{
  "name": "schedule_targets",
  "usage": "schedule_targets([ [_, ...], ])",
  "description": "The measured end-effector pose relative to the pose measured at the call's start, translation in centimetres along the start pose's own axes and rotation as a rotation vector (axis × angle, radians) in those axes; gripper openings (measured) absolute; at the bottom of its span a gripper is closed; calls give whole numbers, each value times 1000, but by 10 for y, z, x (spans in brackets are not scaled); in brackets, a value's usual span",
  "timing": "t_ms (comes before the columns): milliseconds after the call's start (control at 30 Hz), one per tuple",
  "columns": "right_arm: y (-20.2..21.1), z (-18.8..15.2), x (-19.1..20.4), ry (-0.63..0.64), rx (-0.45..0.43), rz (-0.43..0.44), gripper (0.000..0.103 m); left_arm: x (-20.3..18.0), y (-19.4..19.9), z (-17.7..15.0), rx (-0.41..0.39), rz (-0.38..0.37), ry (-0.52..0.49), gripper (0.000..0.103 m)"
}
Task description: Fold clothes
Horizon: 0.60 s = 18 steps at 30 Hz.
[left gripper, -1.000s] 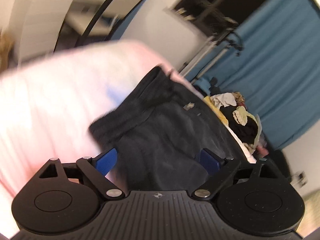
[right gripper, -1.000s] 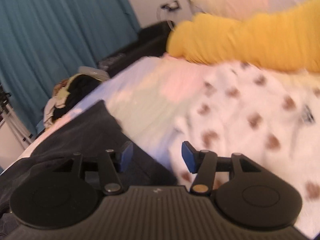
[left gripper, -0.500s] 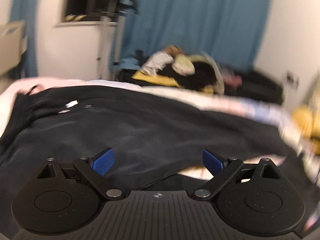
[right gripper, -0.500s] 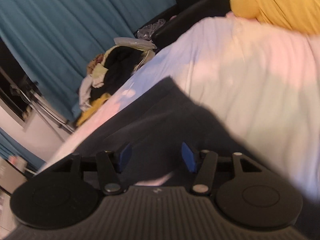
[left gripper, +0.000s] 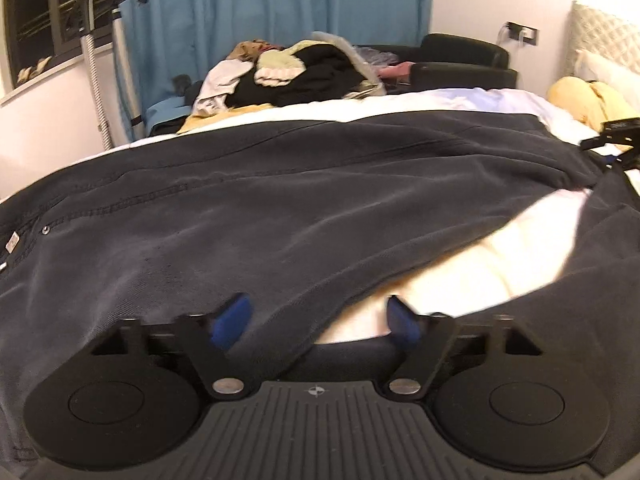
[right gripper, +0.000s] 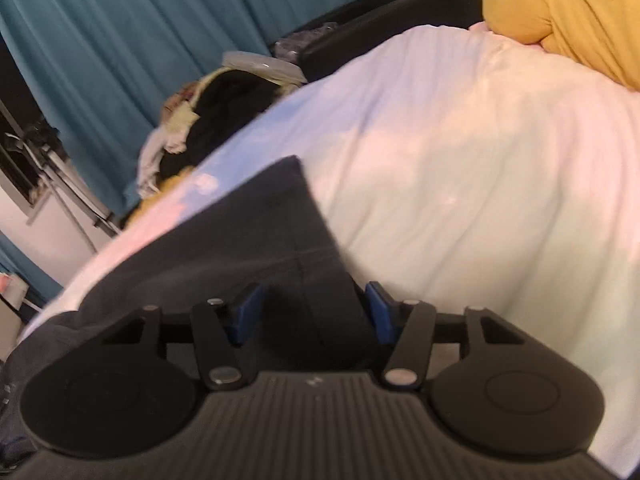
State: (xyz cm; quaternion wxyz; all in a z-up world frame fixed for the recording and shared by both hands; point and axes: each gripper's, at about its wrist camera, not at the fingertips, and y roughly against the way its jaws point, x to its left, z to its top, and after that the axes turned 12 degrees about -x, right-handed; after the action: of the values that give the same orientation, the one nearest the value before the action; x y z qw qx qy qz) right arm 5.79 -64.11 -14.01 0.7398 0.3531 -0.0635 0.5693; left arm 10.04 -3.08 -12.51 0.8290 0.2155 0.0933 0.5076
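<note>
A: Trousers (left gripper: 280, 208), dark ones, lay spread across the pale bed (right gripper: 480, 184), the waist end out at the left of the left wrist view and a leg running off to the right.

B: And nothing was folded yet, by my reckoning. One leg lay long and flat, with a strip of bedding showing between it and the nearer cloth. Every fold was left to do.

A: The left gripper (left gripper: 316, 316) sat low over the near edge, jaws about half apart and closing. Dark cloth ran between the blue pads, but they didn't press it yet.

B: The right gripper (right gripper: 312, 312) was at the hem end, jaws narrower and closing too. The leg's corner lay right between its pads. I couldn't see them pinching; there looked to be a gap on both sides.

A: So I'd judge both were going for a first grip, one on each end.

B: Any writing to read?

A: A small pale tag (left gripper: 12, 243) sat on the cloth by the waist, far too small to read. A rivet (left gripper: 46, 230) near it, no brand visible.

B: And beyond the bed a heap of clothes (left gripper: 296, 72) waited in front of the blue curtain (left gripper: 272, 4). Plenty left, I'd say.
</note>
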Motion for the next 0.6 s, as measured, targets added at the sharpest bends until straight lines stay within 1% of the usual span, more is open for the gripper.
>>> schedule_targets([
  [33,2,1,5,24,2,5,23,2,0,-1,-5,17,15,49],
  [67,4,3,9,46,2,10,15,5,0,-1,-11,30,32,34],
  [100,8,5,14,59,-8,16,11,10,2,-1,-25,31,58,22],
  [133,13,9,20,72,-34,26,10,15,5,-1,-40,33,84,18],
  [200,28,22,32,90,-124,48,9,24,18,4,-80,42,141,11],
  [233,34,29,36,82,-158,59,9,30,26,9,-100,42,174,10],
  [333,42,49,46,76,-208,51,8,46,51,20,-136,26,250,10],
  [400,46,61,50,71,-232,41,8,50,61,21,-137,11,276,10],
  [467,34,52,38,54,-161,-12,8,49,60,18,-112,-12,280,10],
  [567,20,22,13,16,-61,-77,9,38,55,9,-55,-1,210,10],
  [600,17,11,8,25,-37,-92,10,35,50,5,-41,4,197,11],
])
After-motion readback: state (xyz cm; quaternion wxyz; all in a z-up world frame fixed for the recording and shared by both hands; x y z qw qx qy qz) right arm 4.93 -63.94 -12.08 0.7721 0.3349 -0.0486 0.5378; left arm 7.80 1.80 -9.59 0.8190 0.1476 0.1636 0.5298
